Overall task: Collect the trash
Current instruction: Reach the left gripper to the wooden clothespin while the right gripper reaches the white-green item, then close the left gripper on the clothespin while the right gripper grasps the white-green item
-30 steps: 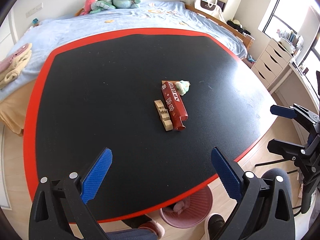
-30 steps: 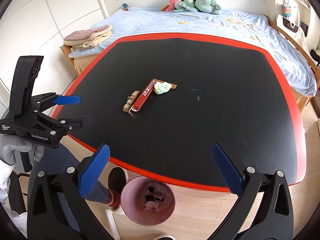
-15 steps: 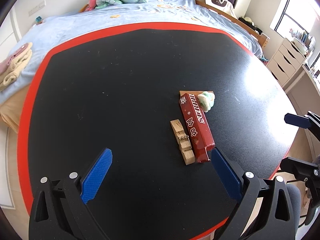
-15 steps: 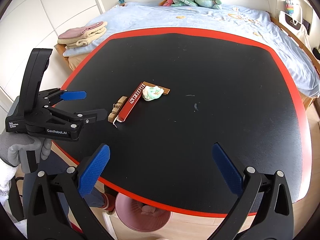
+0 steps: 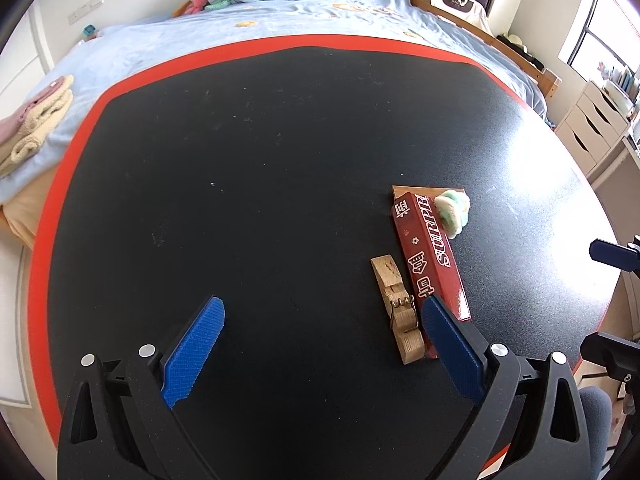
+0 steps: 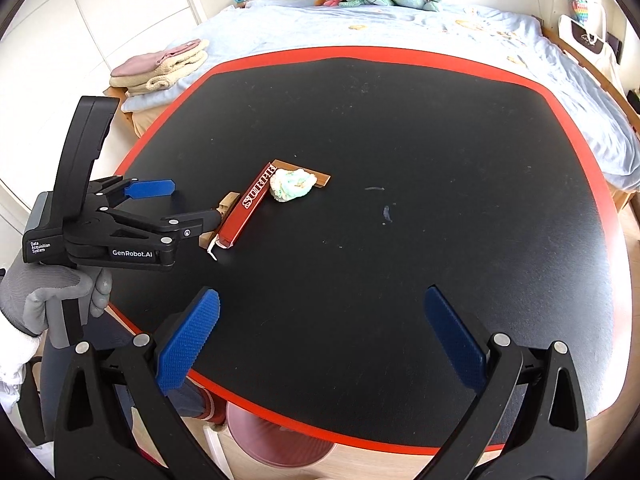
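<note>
The left gripper (image 5: 320,324) hangs low over the black table (image 5: 260,160), jaws spread wide and holding nothing. Its right finger (image 5: 448,344) covers the near end of the red box (image 5: 430,252), which lies beside a wooden clip (image 5: 398,308). A pale green wad (image 5: 453,208) sits at the box's far end on a brown strip (image 5: 404,190), mostly hidden. The right gripper (image 6: 320,320) is also spread and empty, above the table's near edge. The pink bin (image 6: 276,436) below is largely cut off by the table. A gloved hand (image 6: 52,296) grips the left tool's handle.
</note>
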A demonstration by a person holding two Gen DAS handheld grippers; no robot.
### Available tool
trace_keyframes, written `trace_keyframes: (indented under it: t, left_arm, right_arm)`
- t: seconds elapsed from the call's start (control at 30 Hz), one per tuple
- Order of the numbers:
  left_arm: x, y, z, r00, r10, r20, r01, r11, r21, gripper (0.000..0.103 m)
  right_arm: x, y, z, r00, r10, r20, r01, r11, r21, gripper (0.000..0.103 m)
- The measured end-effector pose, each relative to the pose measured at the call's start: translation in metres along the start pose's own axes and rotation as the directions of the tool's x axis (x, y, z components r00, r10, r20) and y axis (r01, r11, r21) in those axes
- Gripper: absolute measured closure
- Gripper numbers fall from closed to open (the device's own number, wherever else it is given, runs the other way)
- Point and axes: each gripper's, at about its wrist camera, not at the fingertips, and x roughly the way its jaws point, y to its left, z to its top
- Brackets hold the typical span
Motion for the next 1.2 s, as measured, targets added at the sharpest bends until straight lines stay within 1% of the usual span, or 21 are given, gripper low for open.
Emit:
trace_keyframes:
  t: [0.17, 0.3, 0.53, 0.57, 0.7, 0.83, 0.9, 1.03, 1.1, 1.17, 1.2]
  left_arm:
    - [0.004, -0.006, 0.005, 0.999, 0.038, 0.004, -0.038, 0.999, 0.007, 0.008]
    - [0.009, -0.014, 0.009, 0.996, 0.087, 0.006, -0.087, 0.996, 0.025, 0.008]
    - [0.01, -0.015, 0.009, 0.996, 0.089, 0.016, -0.089, 0.996, 0.023, 0.008]
    - [0.01, -0.014, 0.008, 0.996, 0.086, 0.017, -0.086, 0.996, 0.027, 0.01]
    - [0.005, -0.016, 0.006, 0.997, 0.076, 0.024, -0.077, 0.996, 0.04, 0.026]
    - [0.003, -0.015, 0.006, 0.997, 0.066, 0.028, -0.067, 0.996, 0.052, 0.037]
    - [0.001, -0.014, 0.006, 0.998, 0.06, 0.032, -0.062, 0.996, 0.057, 0.05]
    - [0.0, -0.012, 0.006, 0.998, 0.047, 0.033, -0.049, 0.997, 0.057, 0.061]
    - [-0.001, -0.01, 0.006, 0.998, 0.044, 0.034, -0.046, 0.997, 0.054, 0.068]
    - [0.0, -0.01, 0.008, 0.999, 0.04, 0.033, -0.042, 0.998, 0.053, 0.072]
    - [-0.001, -0.009, 0.008, 0.999, 0.038, 0.034, -0.039, 0.998, 0.052, 0.076]
  right_arm:
    - [0.0, -0.001, -0.001, 1.0, -0.002, -0.006, 0.002, 1.0, -0.003, 0.003]
    - [0.002, -0.003, 0.0, 1.0, -0.009, -0.009, 0.009, 1.0, -0.004, 0.003]
    - [0.009, -0.006, 0.004, 1.0, -0.015, -0.014, 0.015, 1.0, -0.01, 0.003]
    - [0.01, -0.006, 0.006, 1.0, -0.016, -0.014, 0.016, 1.0, -0.012, 0.003]
    - [0.018, -0.005, 0.014, 1.0, -0.02, -0.013, 0.02, 1.0, -0.017, 0.003]
    - [0.025, -0.004, 0.023, 1.0, -0.023, -0.005, 0.023, 0.999, -0.025, 0.003]
    - [0.03, -0.003, 0.027, 1.0, -0.022, -0.004, 0.022, 0.999, -0.028, 0.003]
    - [0.044, 0.001, 0.035, 1.0, -0.02, -0.011, 0.02, 0.999, -0.036, 0.003]
    - [0.051, 0.002, 0.039, 1.0, -0.018, -0.017, 0.018, 0.999, -0.038, 0.003]
    - [0.057, 0.003, 0.042, 1.0, -0.016, -0.02, 0.015, 0.999, -0.037, 0.003]
    - [0.06, 0.004, 0.044, 1.0, -0.015, -0.021, 0.014, 0.999, -0.039, 0.007]
